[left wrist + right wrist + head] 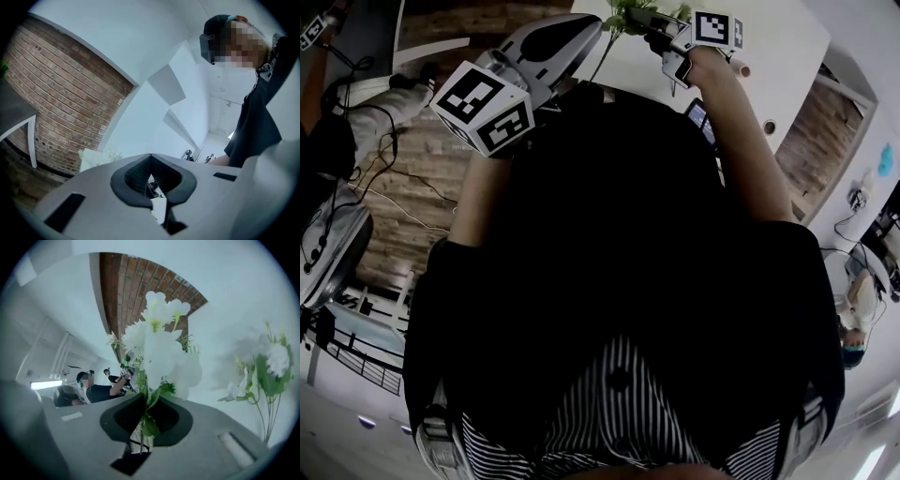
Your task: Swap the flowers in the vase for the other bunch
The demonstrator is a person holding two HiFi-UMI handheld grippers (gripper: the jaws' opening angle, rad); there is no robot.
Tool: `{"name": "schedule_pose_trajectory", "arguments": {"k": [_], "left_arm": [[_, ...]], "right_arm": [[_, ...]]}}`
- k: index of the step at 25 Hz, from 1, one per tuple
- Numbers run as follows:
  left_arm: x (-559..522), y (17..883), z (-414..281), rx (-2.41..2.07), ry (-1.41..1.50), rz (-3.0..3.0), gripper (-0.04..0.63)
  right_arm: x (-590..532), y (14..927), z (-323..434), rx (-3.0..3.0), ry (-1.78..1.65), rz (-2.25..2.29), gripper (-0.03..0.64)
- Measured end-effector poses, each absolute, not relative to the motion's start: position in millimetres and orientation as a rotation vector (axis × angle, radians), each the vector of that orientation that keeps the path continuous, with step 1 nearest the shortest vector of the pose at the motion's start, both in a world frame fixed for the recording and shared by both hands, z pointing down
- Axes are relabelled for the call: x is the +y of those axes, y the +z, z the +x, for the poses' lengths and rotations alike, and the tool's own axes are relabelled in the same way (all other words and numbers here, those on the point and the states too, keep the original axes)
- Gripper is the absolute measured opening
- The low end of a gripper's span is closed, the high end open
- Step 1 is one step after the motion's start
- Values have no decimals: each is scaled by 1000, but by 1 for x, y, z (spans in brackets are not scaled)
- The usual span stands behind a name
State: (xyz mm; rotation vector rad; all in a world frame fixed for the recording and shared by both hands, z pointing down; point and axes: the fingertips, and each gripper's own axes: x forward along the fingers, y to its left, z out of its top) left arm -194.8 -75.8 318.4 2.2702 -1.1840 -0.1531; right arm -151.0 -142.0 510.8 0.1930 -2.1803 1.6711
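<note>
Clasping white flowers (159,348): right gripper (142,401).

Readable text: none in the head view or in either gripper view.
Left marker cube (483,106): black-and-white square block patterns on its faces; no letters or numbers.
Right marker cube (715,28): the same kind of block pattern; no words.
Left tongs (150,161) casing: plain grey, with no brand name or label to be made out.
Right tongs (143,401) casing: plain grey, with no brand name or label to be made out.
</note>
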Motion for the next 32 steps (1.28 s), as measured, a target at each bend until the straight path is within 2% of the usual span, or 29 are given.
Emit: {"name": "schedule_pose_trajectory", "arguments": {"k": [4,10,21,27,32], "left_arm": [[-83,318,-187,-1128,-138,2293,6],[-106,309,-128,-979,-93,2385,6],[-140,298,-49,-773,27,2498,6],[-151,286,-36,-740,30,2533,6],[-150,291,-34,-736,43,2524,6]], "right_arm": [[-166,459,-130,-2416,1481,287,49],[-215,394,-28,-2630,1243,575,49],[-243,362,118,-2698,834,1059,49],[-238,369,136,-2622,564,1174,49],[-228,399,136,-2545,479,1165,49]]}}
